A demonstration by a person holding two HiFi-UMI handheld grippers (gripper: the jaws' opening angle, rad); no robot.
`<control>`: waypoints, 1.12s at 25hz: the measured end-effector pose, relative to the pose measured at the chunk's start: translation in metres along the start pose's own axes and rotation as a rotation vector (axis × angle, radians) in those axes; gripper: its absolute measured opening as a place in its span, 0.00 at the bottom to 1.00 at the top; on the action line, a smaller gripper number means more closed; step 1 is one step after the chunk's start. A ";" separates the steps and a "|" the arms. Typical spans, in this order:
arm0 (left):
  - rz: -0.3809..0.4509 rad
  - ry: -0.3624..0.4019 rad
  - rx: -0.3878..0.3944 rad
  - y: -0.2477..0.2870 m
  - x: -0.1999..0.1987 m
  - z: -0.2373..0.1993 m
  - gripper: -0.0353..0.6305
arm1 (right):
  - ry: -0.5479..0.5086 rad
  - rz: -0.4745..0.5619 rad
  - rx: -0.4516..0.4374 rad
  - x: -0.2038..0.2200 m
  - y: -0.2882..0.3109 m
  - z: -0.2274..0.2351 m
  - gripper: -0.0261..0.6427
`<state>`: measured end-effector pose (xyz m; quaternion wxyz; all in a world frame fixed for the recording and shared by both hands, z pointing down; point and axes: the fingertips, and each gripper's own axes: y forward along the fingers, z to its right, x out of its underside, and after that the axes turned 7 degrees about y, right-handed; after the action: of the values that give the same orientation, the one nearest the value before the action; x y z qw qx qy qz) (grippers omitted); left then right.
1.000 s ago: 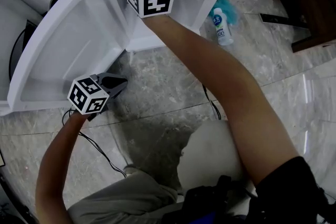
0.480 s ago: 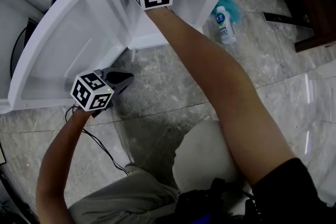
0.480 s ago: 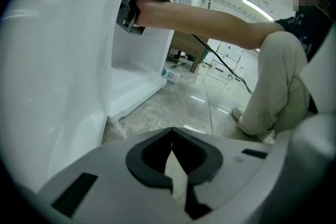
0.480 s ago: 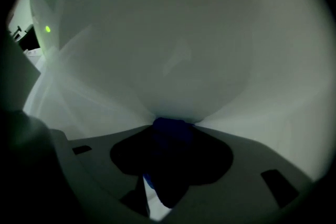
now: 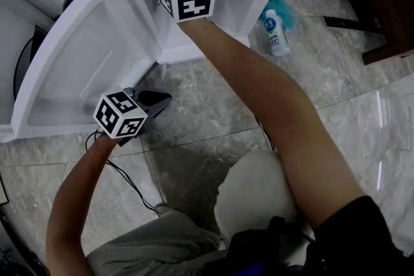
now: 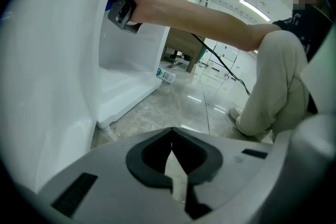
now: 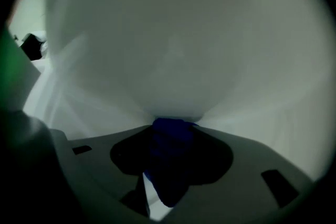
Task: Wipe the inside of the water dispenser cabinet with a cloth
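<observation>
At nine o'clock in the head view, the left gripper (image 5: 157,101) hangs over the floor (image 5: 213,106), jaws shut and empty. At twelve o'clock, the right gripper (image 7: 170,131) grips the blue cloth (image 7: 169,160), which touches the white inner wall of the cabinet (image 7: 178,50).

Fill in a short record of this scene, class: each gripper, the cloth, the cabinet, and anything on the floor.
Right gripper: inside the white water dispenser cabinet, jaws shut on a dark blue cloth
Left gripper: outside, beside the open cabinet door, jaws shut, empty
Grey marble floor: white plastic bottle with blue label lying beside the cabinet
</observation>
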<state>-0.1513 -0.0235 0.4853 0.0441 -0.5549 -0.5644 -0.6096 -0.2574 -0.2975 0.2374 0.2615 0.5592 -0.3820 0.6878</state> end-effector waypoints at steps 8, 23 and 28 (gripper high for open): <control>0.015 0.075 -0.131 -0.018 -0.003 -0.016 0.06 | -0.004 -0.088 -0.053 0.006 0.003 0.003 0.27; 0.372 0.518 -0.487 -0.016 -0.183 -0.034 0.46 | 0.251 -0.726 -0.304 0.003 -0.165 0.014 0.27; 0.368 0.738 -0.470 0.014 -0.226 -0.013 0.54 | 0.316 -0.875 -0.369 0.016 -0.210 0.003 0.27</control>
<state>-0.0641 -0.1677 0.3339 0.2222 -0.3870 -0.2502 -0.8592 -0.0941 -0.1814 0.3025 0.6747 0.5004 -0.1824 0.5109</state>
